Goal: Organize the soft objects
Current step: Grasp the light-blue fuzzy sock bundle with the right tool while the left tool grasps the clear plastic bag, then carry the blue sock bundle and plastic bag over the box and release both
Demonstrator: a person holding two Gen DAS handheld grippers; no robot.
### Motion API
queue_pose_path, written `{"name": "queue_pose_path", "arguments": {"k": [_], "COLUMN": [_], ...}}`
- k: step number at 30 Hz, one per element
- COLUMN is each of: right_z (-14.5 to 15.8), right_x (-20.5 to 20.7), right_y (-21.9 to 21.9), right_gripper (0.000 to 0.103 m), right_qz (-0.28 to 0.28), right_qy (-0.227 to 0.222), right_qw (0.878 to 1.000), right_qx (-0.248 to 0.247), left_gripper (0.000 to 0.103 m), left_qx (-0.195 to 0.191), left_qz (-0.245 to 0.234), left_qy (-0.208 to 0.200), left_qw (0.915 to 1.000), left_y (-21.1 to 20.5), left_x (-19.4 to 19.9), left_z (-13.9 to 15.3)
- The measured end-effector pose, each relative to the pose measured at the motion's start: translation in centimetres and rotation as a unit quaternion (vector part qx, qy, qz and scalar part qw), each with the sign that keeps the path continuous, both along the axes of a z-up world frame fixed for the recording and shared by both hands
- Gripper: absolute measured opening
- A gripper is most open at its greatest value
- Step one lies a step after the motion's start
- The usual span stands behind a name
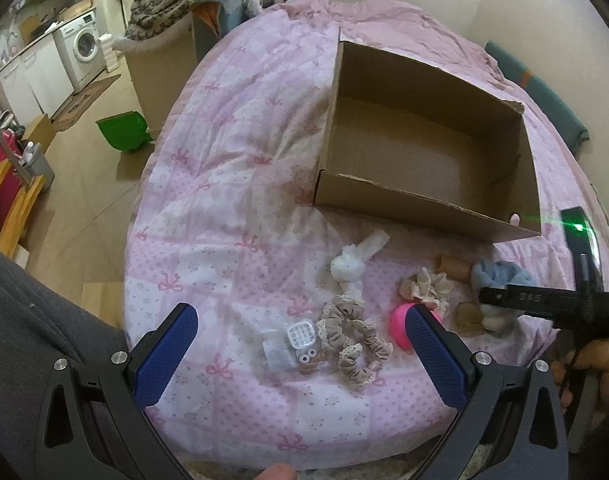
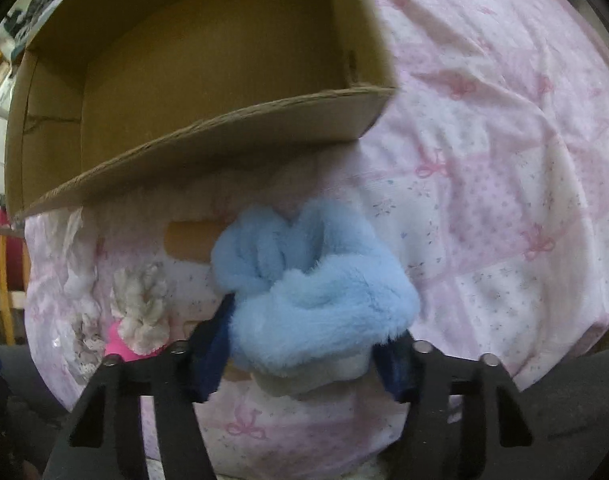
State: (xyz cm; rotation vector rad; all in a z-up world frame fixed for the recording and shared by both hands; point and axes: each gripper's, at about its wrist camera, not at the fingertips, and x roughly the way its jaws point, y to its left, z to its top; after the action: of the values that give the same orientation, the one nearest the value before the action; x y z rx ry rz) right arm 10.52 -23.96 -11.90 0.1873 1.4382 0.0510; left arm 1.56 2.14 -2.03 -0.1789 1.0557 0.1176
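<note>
The fluffy blue plush item (image 2: 312,276) lies on the pink quilt (image 2: 504,160) just in front of the cardboard box's (image 2: 224,132) near wall, at about 5 o'clock from the box in the left wrist view. The right gripper (image 2: 304,356) points steeply down over it, its blue pads (image 2: 210,360) pressed into the fur on both sides, so the jaws are clamped on the plush. A cardboard tube (image 2: 188,242) lies just behind the plush at its 10 o'clock.

At 9 o'clock from the plush sit a cream frilly scrunchie (image 1: 424,284) and a pink ball (image 1: 402,326) touching it. Further that way lie a white bunny toy (image 1: 350,266), a beige lace-edged scrunchie (image 1: 354,338) and a small clear packet (image 1: 290,346).

The left gripper (image 1: 300,354) hangs above the packet and beige scrunchie with its jaws wide apart and nothing between them. The box stands open at 12 o'clock.
</note>
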Motion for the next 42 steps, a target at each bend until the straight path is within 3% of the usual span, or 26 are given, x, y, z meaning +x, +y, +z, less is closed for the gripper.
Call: {"name": "queue_pose_path", "arguments": {"k": [4, 11, 17, 19, 21, 27, 32, 34, 36, 42], "right_z": [1.7, 7.6, 11.4, 11.4, 11.1, 11.7, 12.0, 12.0, 12.1, 11.8], "right_x": [-0.6, -1.8, -2.4, -2.2, -1.8, -2.4, -2.9, -3.0, -3.0, -3.0], "right_y": [-1.2, -2.1, -1.6, -1.2, -1.0, -1.0, -1.1, -1.0, -1.0, -1.1], "right_gripper": [0.036, 0.035, 0.035, 0.035, 0.035, 0.035, 0.035, 0.035, 0.035, 0.035], "right_qz": [-0.010, 0.007, 0.043, 0.045, 0.043, 0.040, 0.047, 0.047, 0.048, 0.043], "right_qy": [-0.031, -0.078, -0.136, -0.139, -0.134, -0.143, -0.147, -0.144, -0.147, -0.145], "right_qw": [0.999, 0.993, 0.980, 0.978, 0.979, 0.974, 0.974, 0.974, 0.974, 0.976], "right_qx": [0.030, 0.089, 0.139, 0.146, 0.149, 0.169, 0.169, 0.167, 0.166, 0.159], "left_gripper": [0.103, 0.103, 0.101, 0.078, 0.068, 0.061, 0.041, 0.026, 0.015, 0.013], "left_qx": [-0.003, -0.001, -0.048, -0.061, -0.077, -0.072, -0.091, -0.100, -0.112, -0.067], "left_qz": [0.014, 0.023, 0.024, 0.026, 0.022, 0.029, 0.026, 0.018, 0.013, 0.025], "left_qy": [0.015, 0.073, 0.158, 0.191, 0.219, 0.245, 0.274, 0.278, 0.275, 0.235], "left_qw": [0.9998, 0.9971, 0.9859, 0.9794, 0.9725, 0.9664, 0.9571, 0.9552, 0.9549, 0.9693], "left_y": [0.7, 1.7, 2.8, 3.1, 3.2, 2.9, 2.0, 1.6, 1.6, 2.4], "left_x": [0.4, 1.9, 3.1, 3.4, 3.9, 4.8, 4.6, 4.4, 4.2, 3.8], "left_z": [-0.4, -1.4, -4.1, -5.4, -6.7, -8.4, -10.6, -10.9, -10.6, -6.9]}}
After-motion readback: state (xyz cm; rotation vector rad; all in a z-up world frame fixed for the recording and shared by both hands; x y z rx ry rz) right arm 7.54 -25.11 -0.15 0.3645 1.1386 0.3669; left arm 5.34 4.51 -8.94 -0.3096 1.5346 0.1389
